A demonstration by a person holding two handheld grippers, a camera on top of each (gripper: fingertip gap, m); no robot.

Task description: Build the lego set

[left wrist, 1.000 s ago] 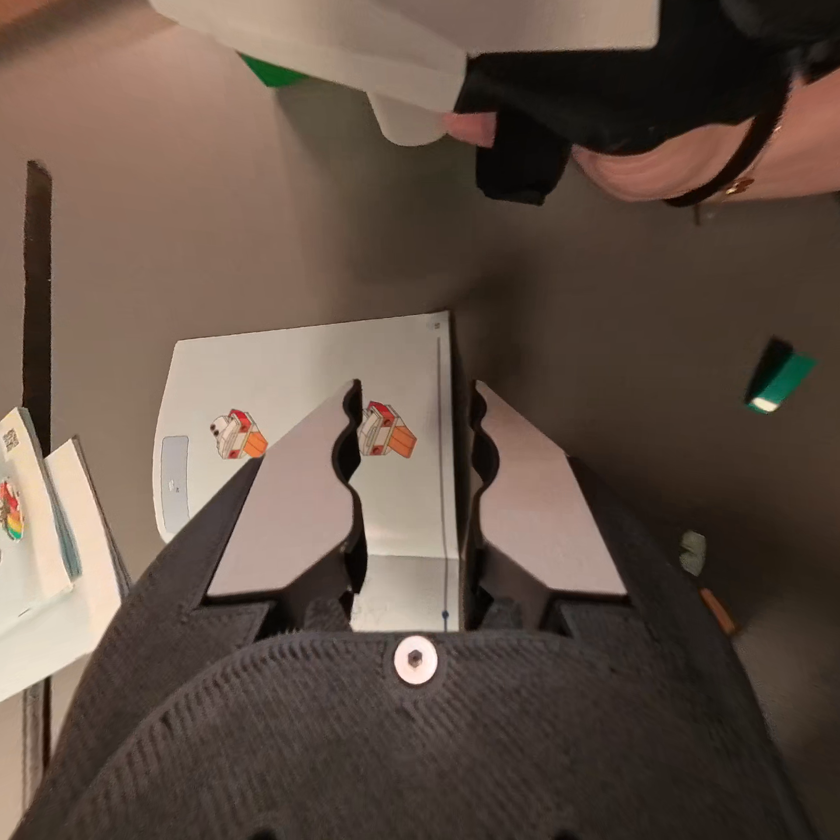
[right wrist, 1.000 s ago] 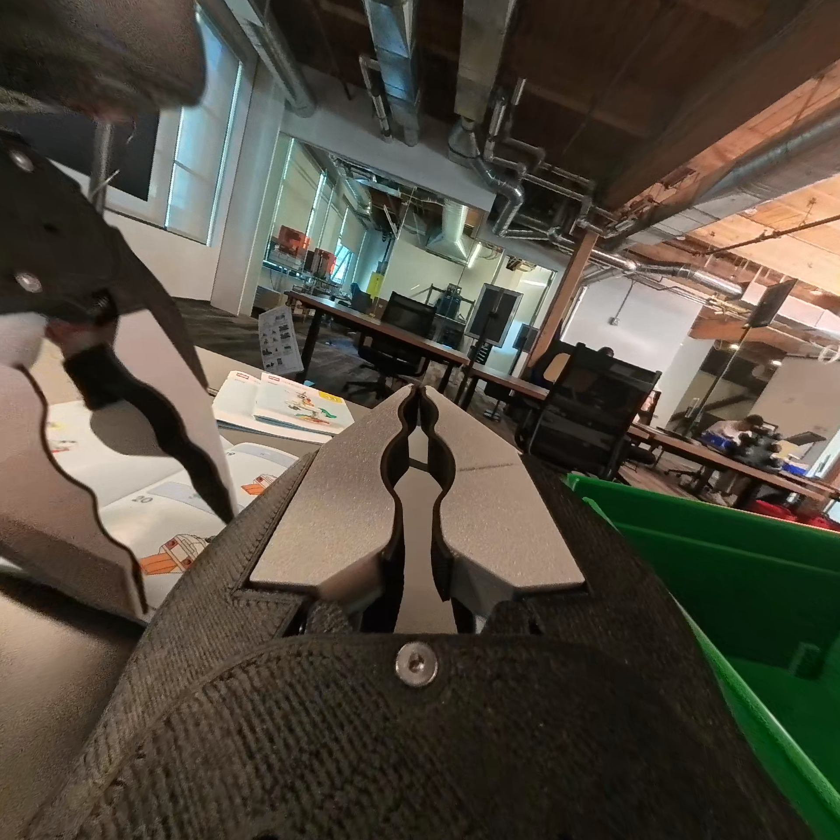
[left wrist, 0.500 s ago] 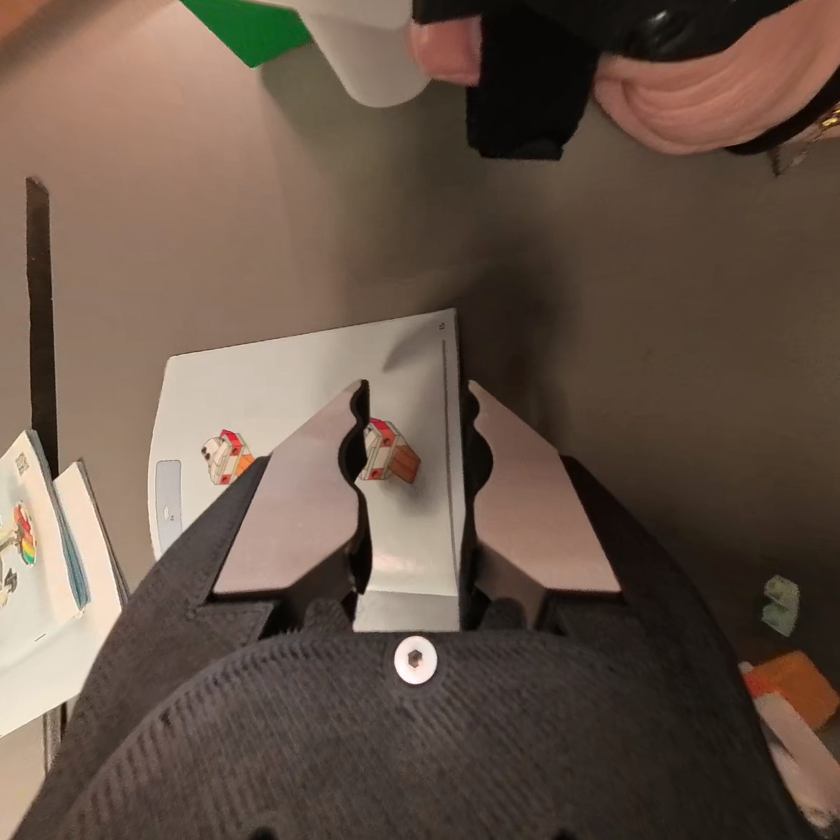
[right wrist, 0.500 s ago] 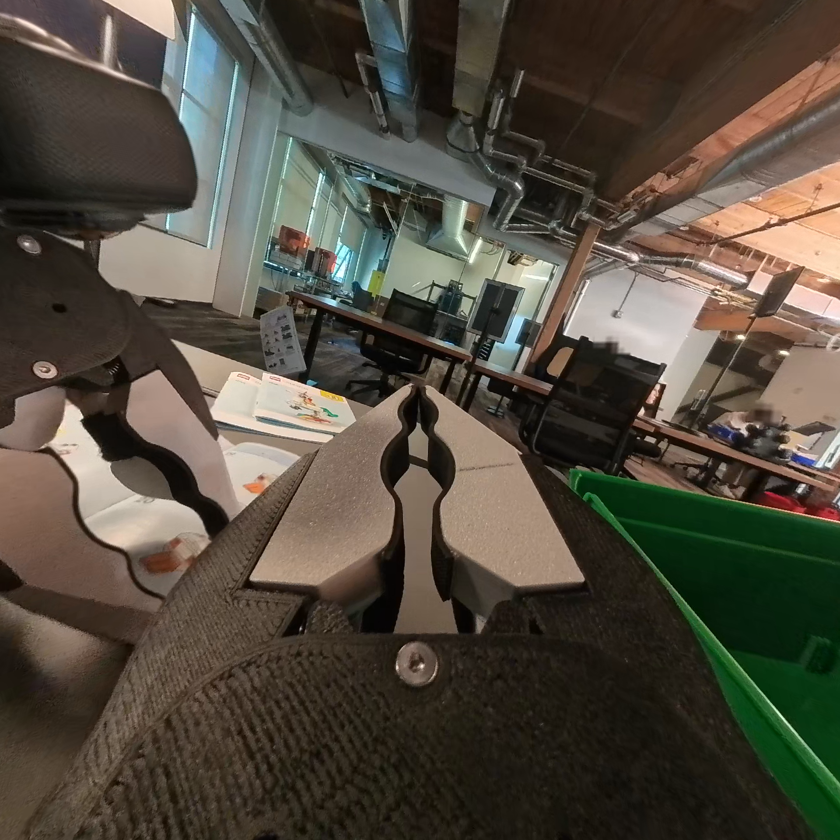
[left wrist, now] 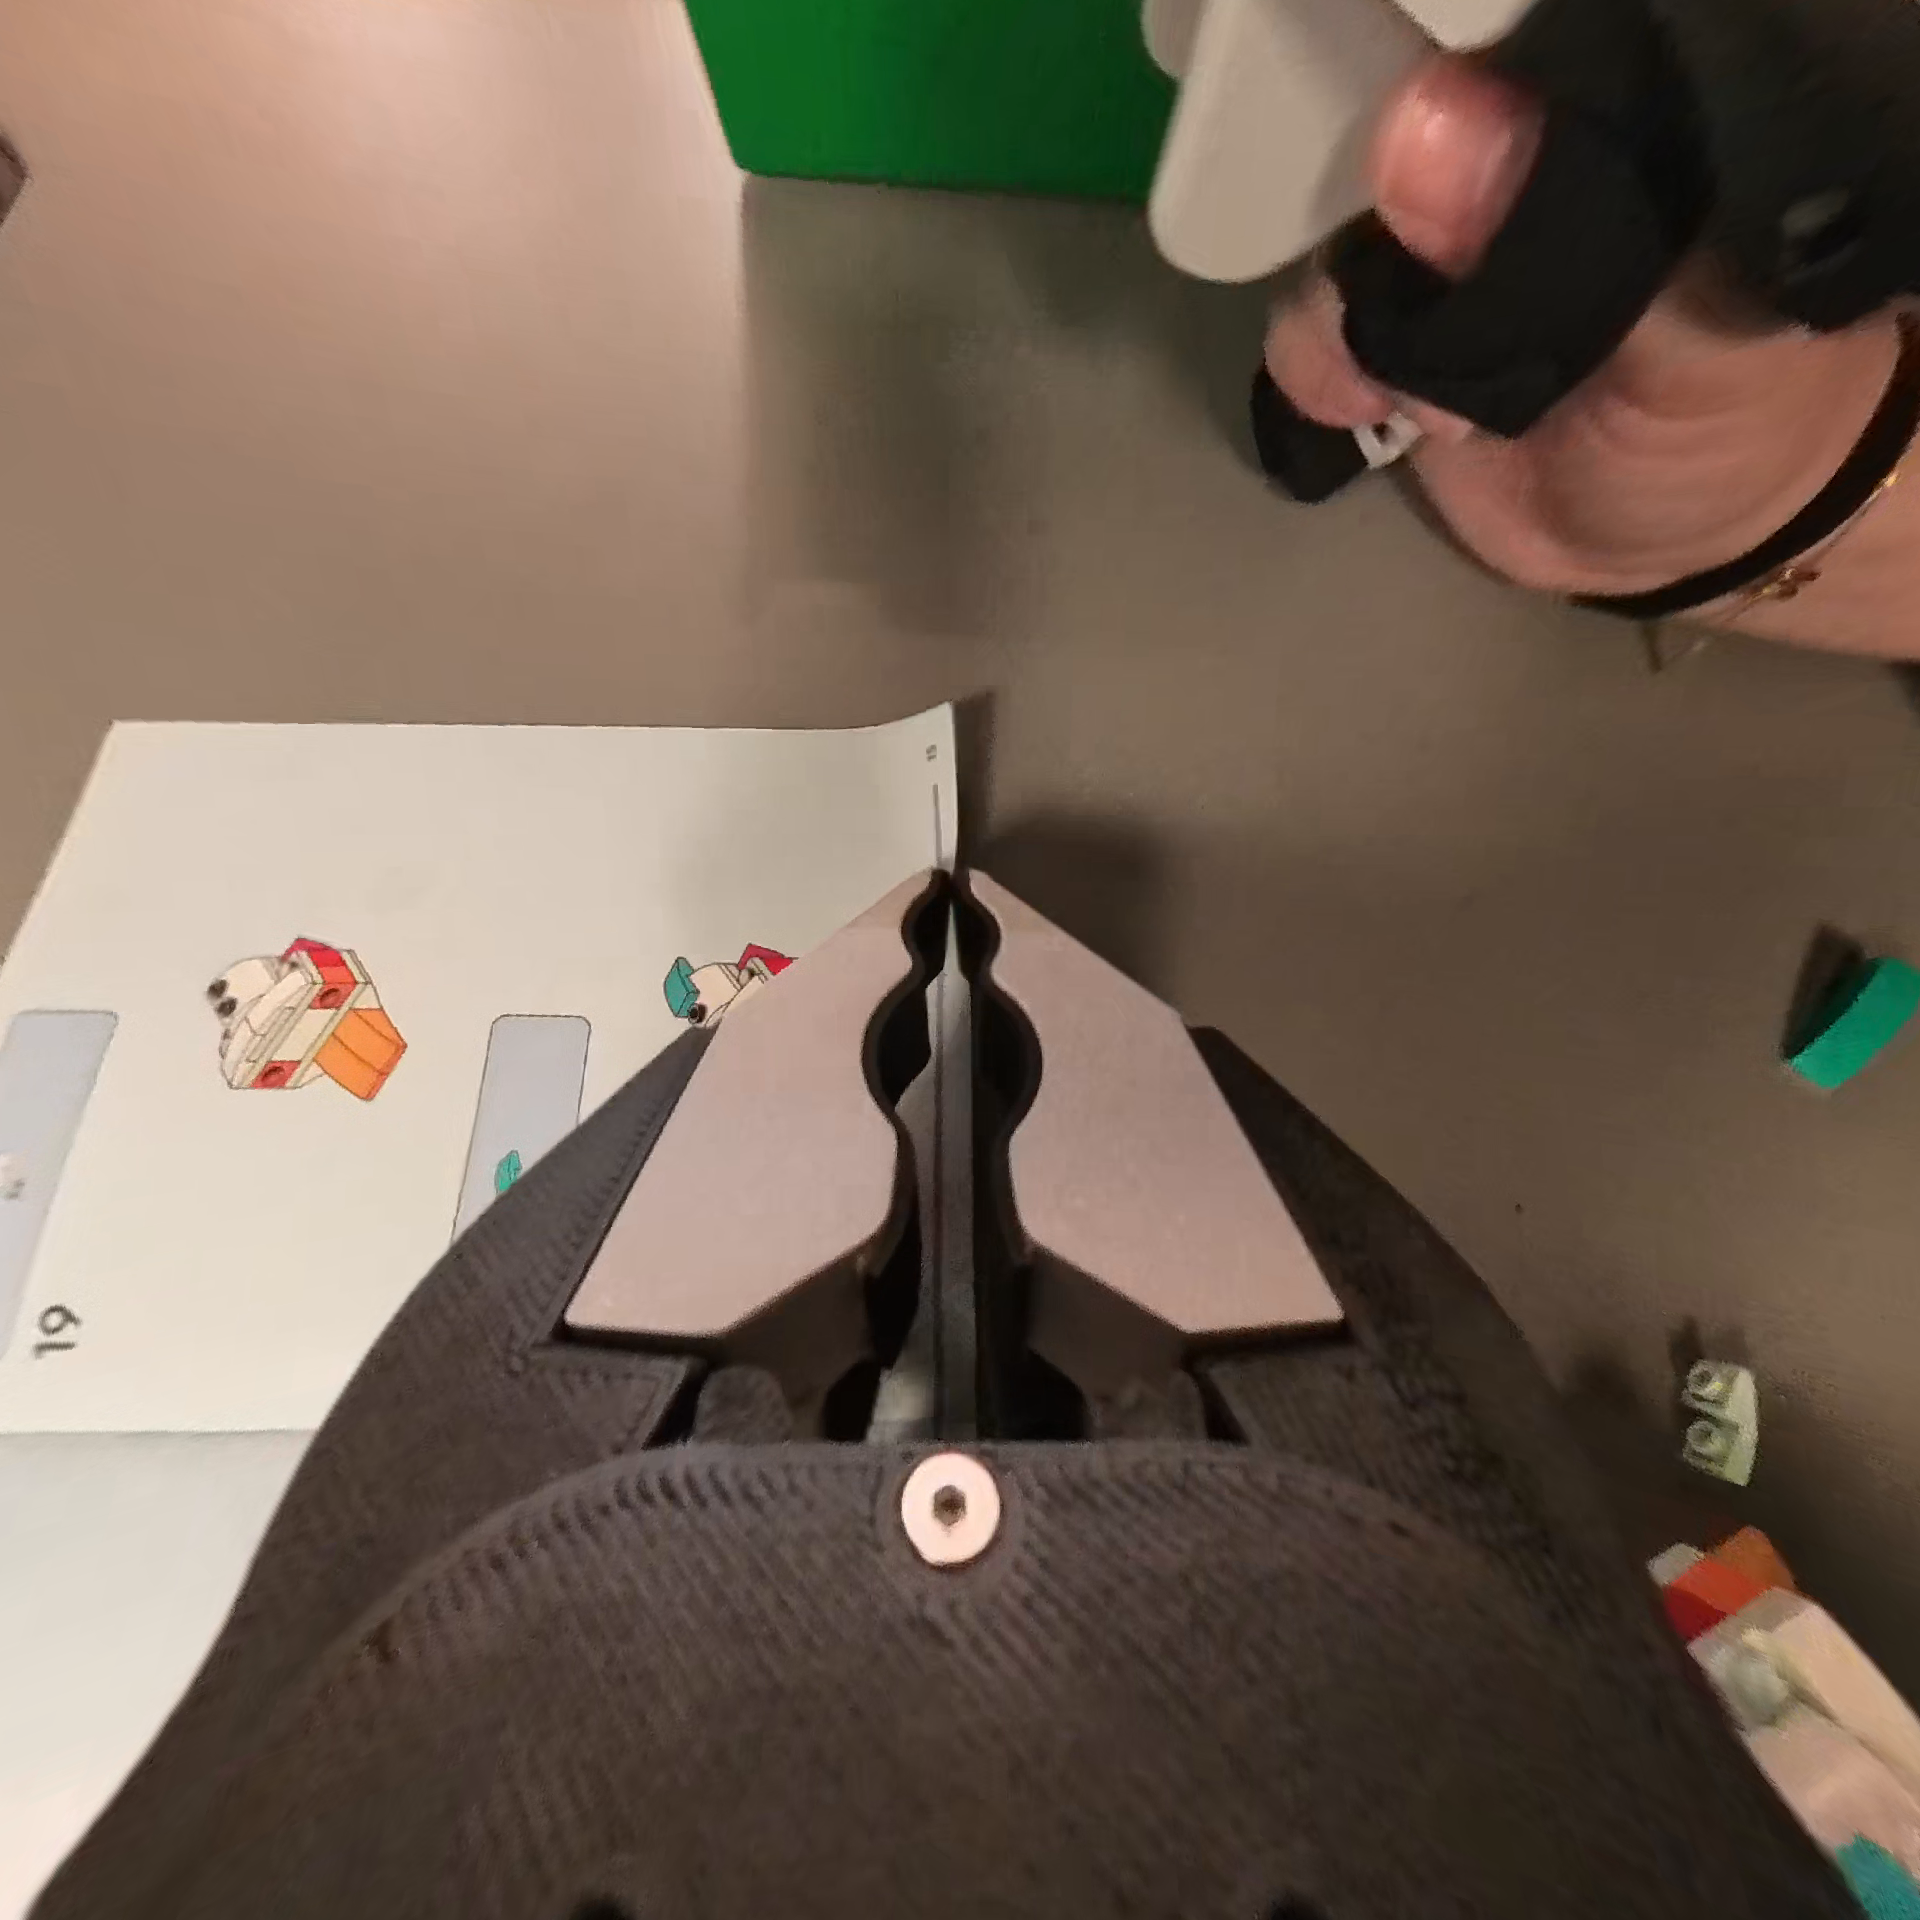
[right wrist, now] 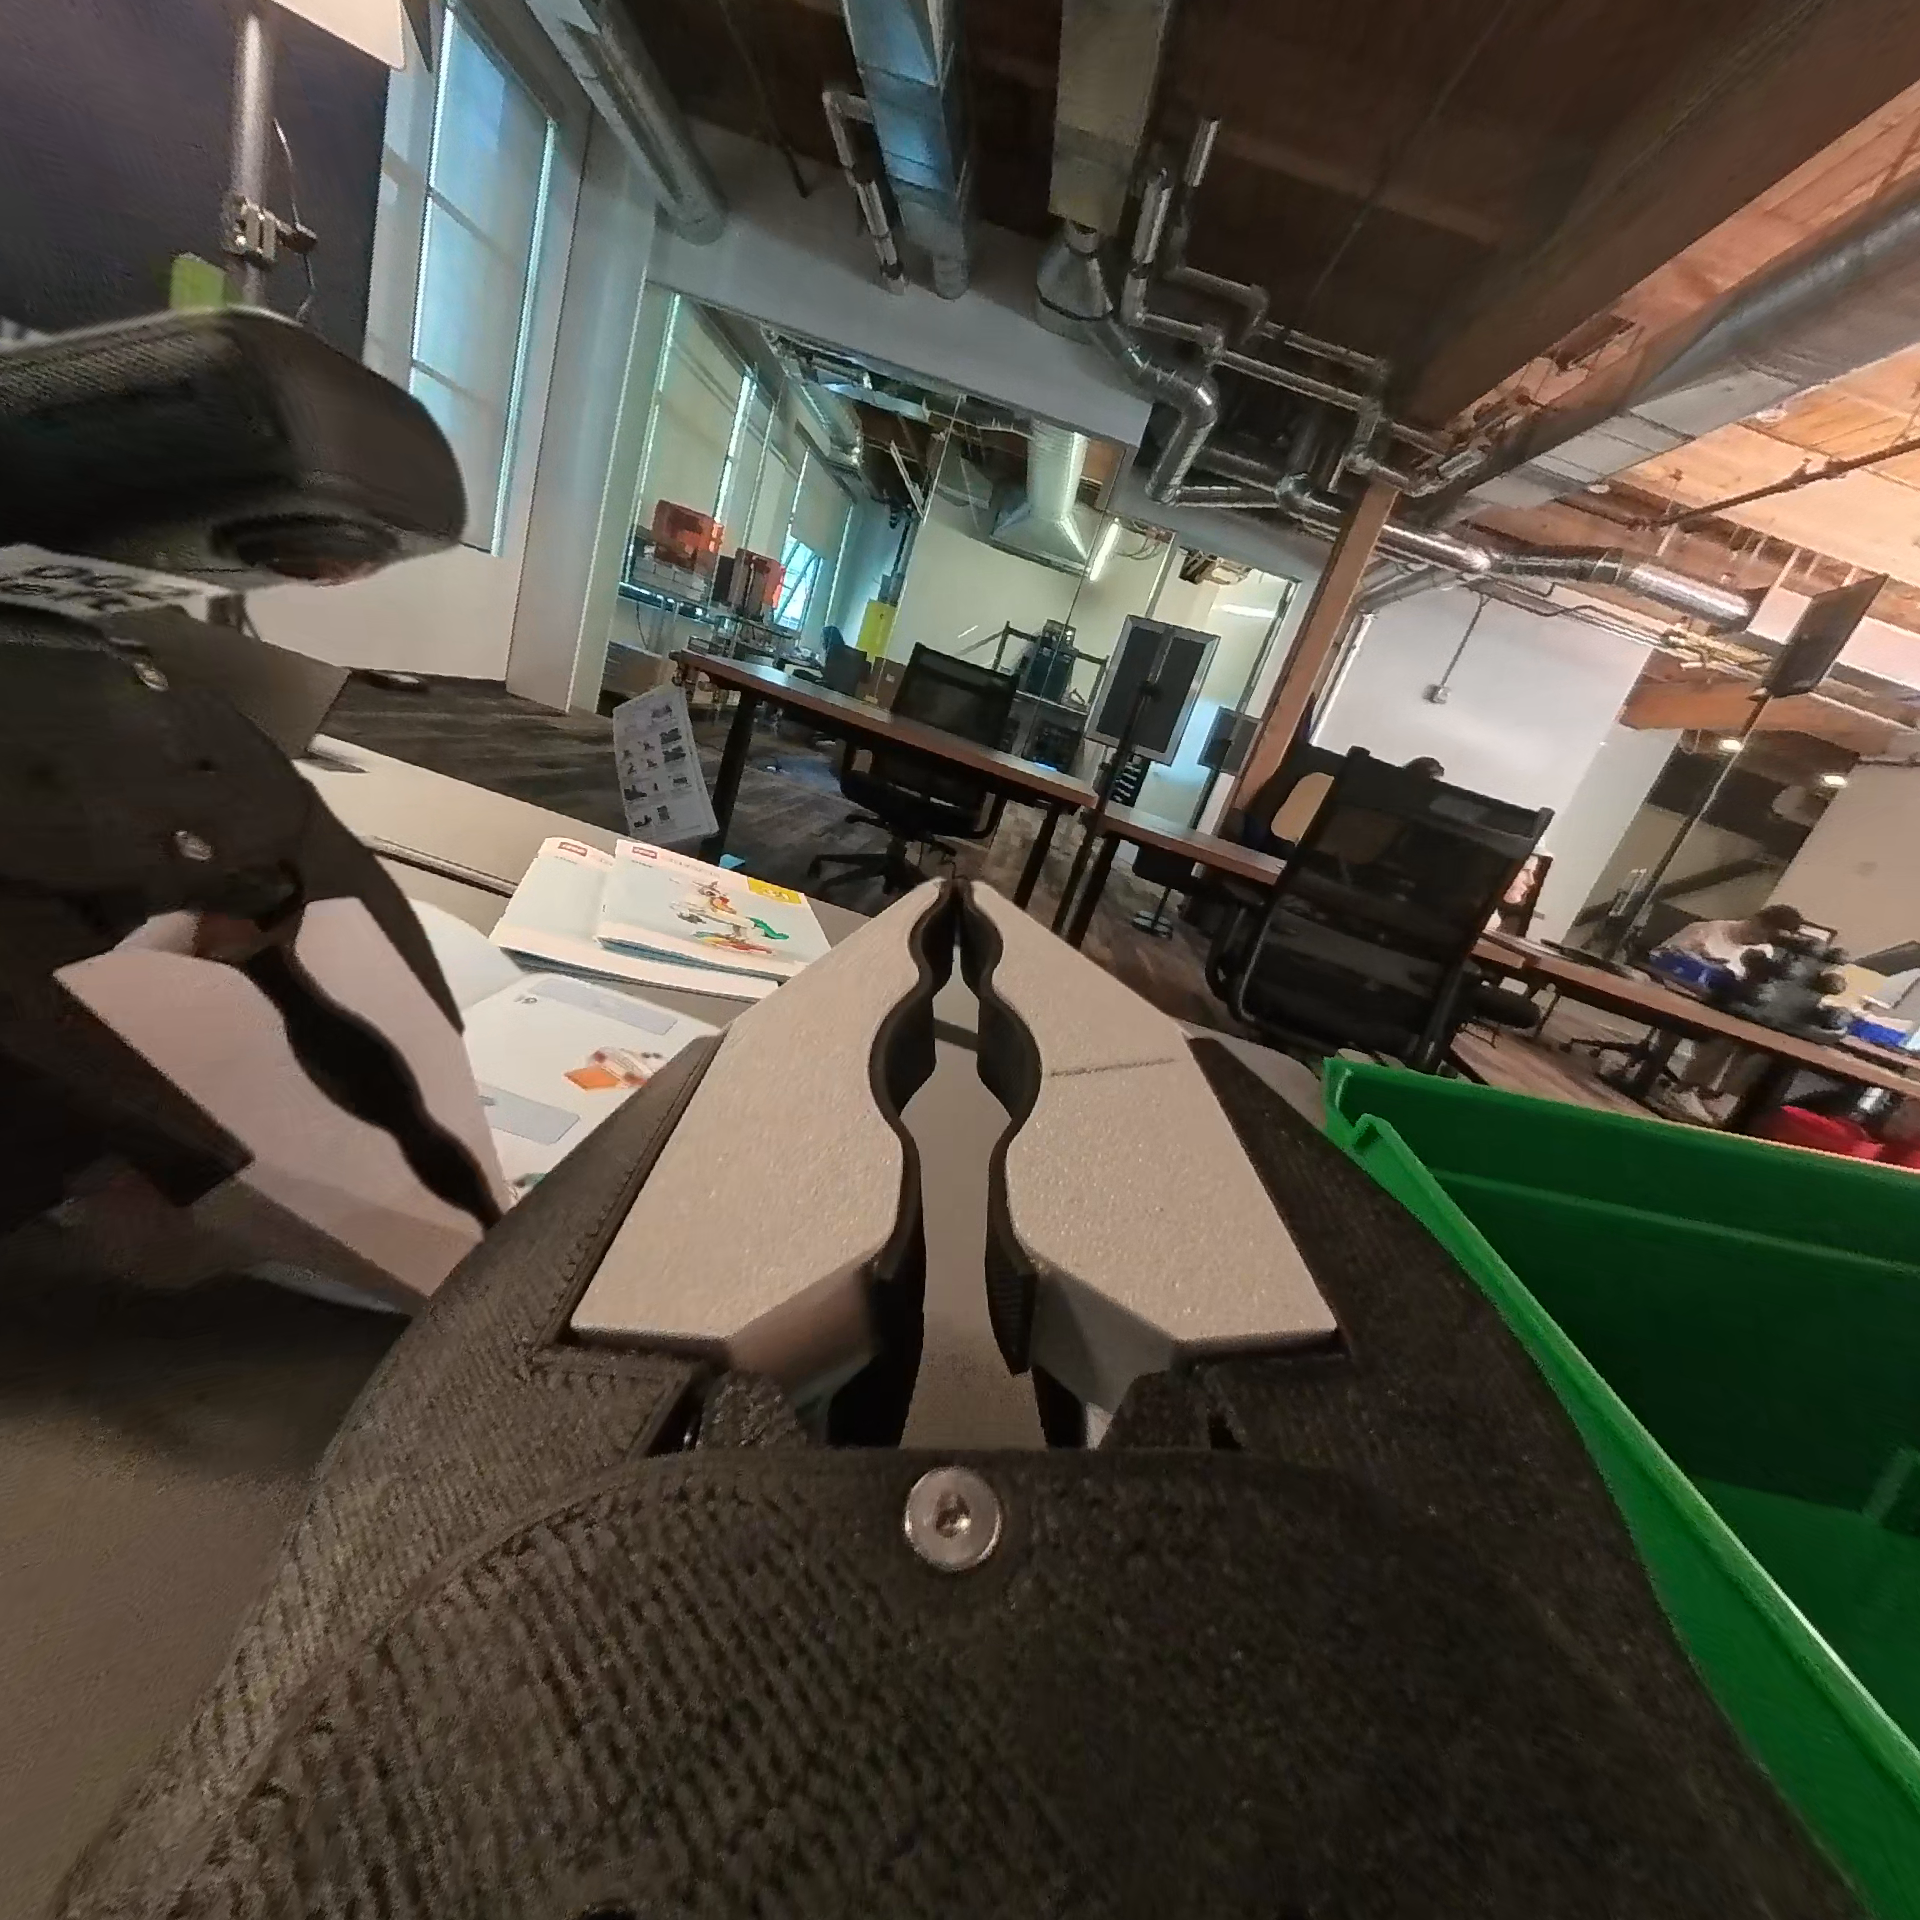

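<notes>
My left gripper [left wrist: 951, 883] is shut on the right edge of a page of the open instruction booklet [left wrist: 436, 1029], which lies on the grey table. The page edge shows as a thin line between the jaws. A teal brick [left wrist: 1855, 1023], a small pale green brick [left wrist: 1725, 1423] and a partly built white, red and orange model [left wrist: 1756, 1652] lie to the right of the gripper. My right gripper [right wrist: 954, 891] is shut and empty, low over the table and pointing out into the room. It is partly in the left wrist view's top right, held by a hand [left wrist: 1621, 488].
A green bin [right wrist: 1662, 1299] stands just right of the right gripper and also shows in the left wrist view [left wrist: 935, 94] at the table's far side. More booklets [right wrist: 665, 920] lie beyond the open one. The left gripper [right wrist: 312, 1039] is at the left of the right wrist view. From my left tips it is roughly 15 centimetres to the small pale green brick [left wrist: 1725, 1423]; from my right, 25 centimetres.
My left gripper has closed from open onto the page edge and moved right. The booklet now shows more of its page. The right gripper stayed shut.
</notes>
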